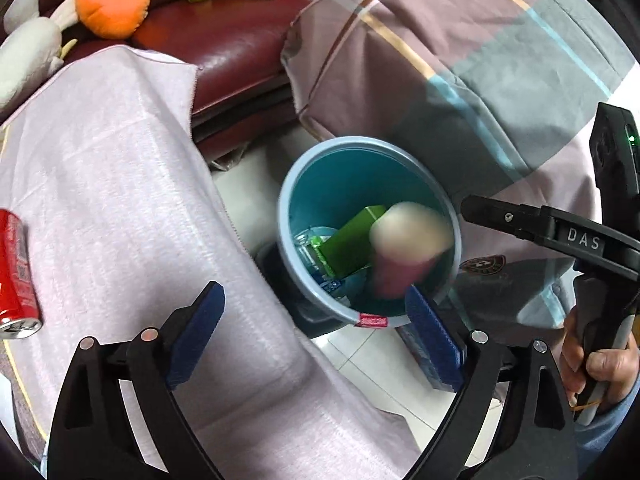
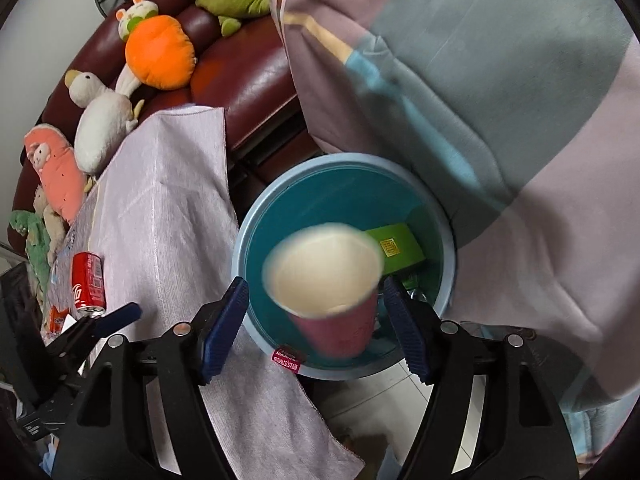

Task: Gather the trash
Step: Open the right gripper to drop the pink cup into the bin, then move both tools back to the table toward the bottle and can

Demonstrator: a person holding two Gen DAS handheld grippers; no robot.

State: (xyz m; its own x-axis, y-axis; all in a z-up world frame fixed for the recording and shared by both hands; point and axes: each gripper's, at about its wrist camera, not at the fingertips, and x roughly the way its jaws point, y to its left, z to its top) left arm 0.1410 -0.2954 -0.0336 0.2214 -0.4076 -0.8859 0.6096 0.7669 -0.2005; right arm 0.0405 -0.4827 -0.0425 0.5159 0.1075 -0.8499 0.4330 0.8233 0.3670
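Right now my right claw [image 2: 316,328] is spread wide above the blue bin [image 2: 256,240], its pads clear of the pink paper cup [image 2: 332,296], which is blurred and looks to be in mid-drop toward the bin's mouth. I hold over the opening so the cup falls inside, where a green box [image 2: 396,248] and what looks like a plastic bottle [image 1: 316,248] already lie. My left claw [image 1: 316,328] is spread too and grips nothing; it sits by the bench [image 1: 120,200] edge, near the bin. A red can [image 2: 88,284] lies on the cloth-covered bench, well apart from the bin, and I judge it comes next.
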